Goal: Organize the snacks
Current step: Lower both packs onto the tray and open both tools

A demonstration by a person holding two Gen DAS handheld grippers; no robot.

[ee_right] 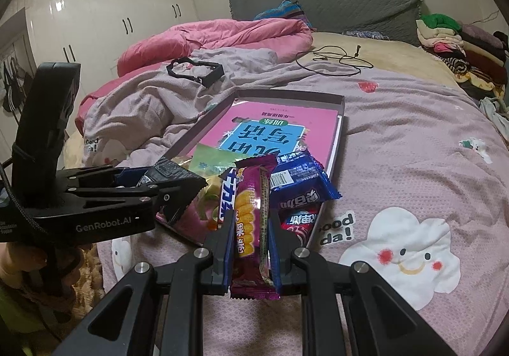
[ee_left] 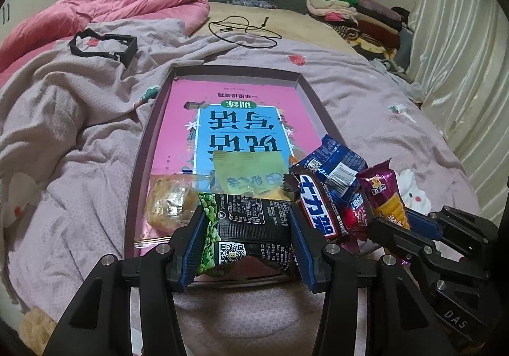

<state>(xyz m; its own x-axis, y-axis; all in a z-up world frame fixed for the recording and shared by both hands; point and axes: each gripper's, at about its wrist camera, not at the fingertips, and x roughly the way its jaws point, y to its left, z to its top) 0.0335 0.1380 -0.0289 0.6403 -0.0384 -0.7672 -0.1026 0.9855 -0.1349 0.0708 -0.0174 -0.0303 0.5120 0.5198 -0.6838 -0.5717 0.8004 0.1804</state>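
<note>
Both my grippers grip snacks at the near end of the shallow box (ee_left: pixel 144 146).

It lies on the bed, holding a pink book (ee_left: pixel 178 120) under piled packets. My left gripper (ee_left: pixel 246 244) clamps the black-and-green packet (ee_left: pixel 251 228) over the near rim; my right gripper (ee_right: pixel 251 249) pinches the upright purple wafer packet (ee_right: pixel 251 209) by the right corner.

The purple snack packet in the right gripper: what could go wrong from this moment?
1. The right gripper pinches the purple snack packet among crowded wrappers; lifting may drag the blue packet off the tray's edge.
2. The left gripper, clamping the black-and-green bag, is close by; the two could collide.
</note>
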